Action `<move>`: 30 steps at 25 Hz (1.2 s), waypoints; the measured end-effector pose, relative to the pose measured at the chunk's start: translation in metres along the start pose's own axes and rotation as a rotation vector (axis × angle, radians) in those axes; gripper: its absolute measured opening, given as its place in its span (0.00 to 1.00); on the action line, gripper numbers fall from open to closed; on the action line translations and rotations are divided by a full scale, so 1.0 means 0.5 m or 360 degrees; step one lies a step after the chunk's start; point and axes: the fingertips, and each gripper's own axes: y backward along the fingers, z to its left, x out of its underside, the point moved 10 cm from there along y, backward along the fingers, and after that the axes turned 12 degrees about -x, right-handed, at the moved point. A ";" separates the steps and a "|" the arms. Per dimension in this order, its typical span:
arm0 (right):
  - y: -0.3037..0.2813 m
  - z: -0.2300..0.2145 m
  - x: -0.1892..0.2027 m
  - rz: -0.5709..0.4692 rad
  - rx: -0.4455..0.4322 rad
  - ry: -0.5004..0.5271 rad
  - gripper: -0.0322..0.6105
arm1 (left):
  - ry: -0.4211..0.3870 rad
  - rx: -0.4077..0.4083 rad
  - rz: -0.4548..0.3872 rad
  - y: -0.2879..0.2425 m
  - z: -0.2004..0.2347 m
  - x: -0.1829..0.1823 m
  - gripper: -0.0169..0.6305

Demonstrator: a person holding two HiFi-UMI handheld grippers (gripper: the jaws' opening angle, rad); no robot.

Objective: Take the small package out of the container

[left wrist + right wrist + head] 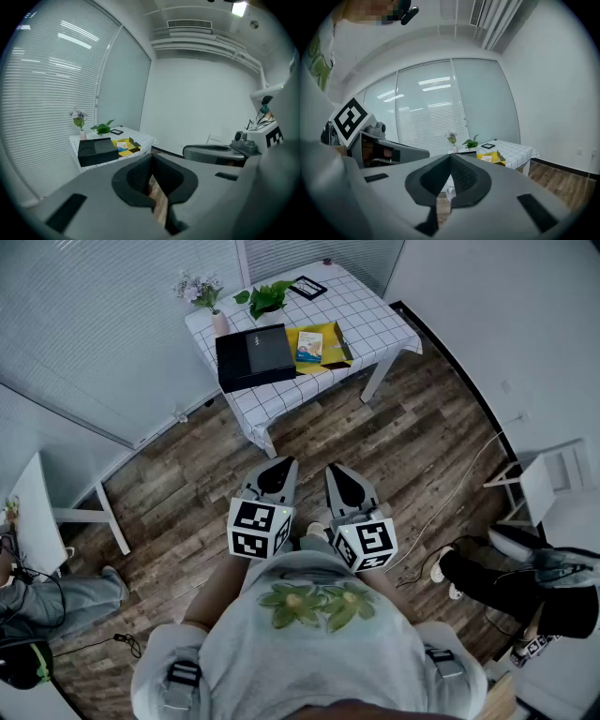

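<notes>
Far ahead of me a table (375, 320) with a checked cloth carries an open yellow container (323, 345) with a small blue-and-white package (309, 346) lying in it. The same package (122, 146) and container (132, 146) show small in the left gripper view, and the container (491, 158) shows in the right gripper view. My left gripper (278, 471) and right gripper (339, 476) are held side by side in front of my chest, well short of the table. Both are shut with nothing between their jaws.
A black box (255, 356) lies beside the container, with a pink vase of flowers (214, 307), a green plant (270, 298) and a small black frame (308, 287) behind. Wooden floor separates me from the table. A white side table (42, 512) stands left; seated people's legs (506, 573) are at right.
</notes>
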 end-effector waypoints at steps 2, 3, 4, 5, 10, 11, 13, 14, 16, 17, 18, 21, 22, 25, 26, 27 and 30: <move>0.007 -0.012 -0.001 -0.0007 -0.0004 0.0010 0.06 | -0.0004 -0.0001 -0.0010 -0.008 -0.013 -0.001 0.04; 0.011 -0.019 -0.002 -0.0009 -0.0005 0.0015 0.06 | -0.0003 -0.0001 -0.0016 -0.011 -0.020 -0.001 0.04; 0.015 -0.025 -0.003 -0.0009 -0.0006 0.0021 0.06 | 0.0000 -0.0001 -0.0021 -0.015 -0.027 -0.002 0.04; 0.019 -0.032 -0.004 -0.0008 -0.0007 0.0026 0.06 | 0.0005 -0.0001 -0.0026 -0.019 -0.035 -0.002 0.04; 0.043 -0.070 -0.018 -0.0031 -0.0051 0.0048 0.06 | 0.0038 -0.0025 -0.0048 -0.039 -0.073 -0.007 0.04; 0.048 -0.077 -0.021 -0.0034 -0.0057 0.0059 0.06 | 0.0047 -0.0033 -0.0051 -0.044 -0.081 -0.008 0.04; 0.059 -0.097 -0.025 -0.0022 -0.0050 0.0091 0.06 | 0.0057 -0.0053 -0.0054 -0.052 -0.101 -0.006 0.04; 0.065 -0.109 -0.026 -0.0016 -0.0048 0.0100 0.06 | 0.0060 -0.0064 -0.0055 -0.055 -0.112 -0.004 0.04; 0.071 -0.130 -0.026 -0.0018 -0.0064 0.0099 0.06 | 0.0072 -0.0090 -0.0059 -0.058 -0.128 0.000 0.04; 0.070 -0.137 -0.027 -0.0022 -0.0078 0.0099 0.06 | 0.0081 -0.0102 -0.0059 -0.059 -0.132 0.003 0.04; 0.068 -0.142 -0.028 -0.0025 -0.0091 0.0103 0.06 | 0.0091 -0.0114 -0.0056 -0.060 -0.132 0.006 0.04; 0.061 -0.151 -0.028 -0.0037 -0.0120 0.0118 0.06 | 0.0117 -0.0134 -0.0026 -0.067 -0.125 0.016 0.04; 0.060 -0.155 -0.026 -0.0037 -0.0124 0.0121 0.06 | 0.0122 -0.0140 -0.0016 -0.073 -0.122 0.018 0.04; 0.048 -0.176 -0.020 -0.0015 -0.0127 0.0110 0.06 | 0.0124 -0.0150 -0.0002 -0.096 -0.117 0.015 0.04; 0.043 -0.183 -0.020 -0.0008 -0.0128 0.0106 0.06 | 0.0121 -0.0145 -0.0004 -0.104 -0.116 0.011 0.04; 0.036 -0.191 -0.022 -0.0002 -0.0130 0.0106 0.06 | 0.0116 -0.0138 -0.0009 -0.112 -0.114 0.004 0.04; 0.005 -0.222 -0.033 0.0011 -0.0138 0.0122 0.06 | 0.0107 -0.0132 -0.0035 -0.147 -0.102 -0.022 0.04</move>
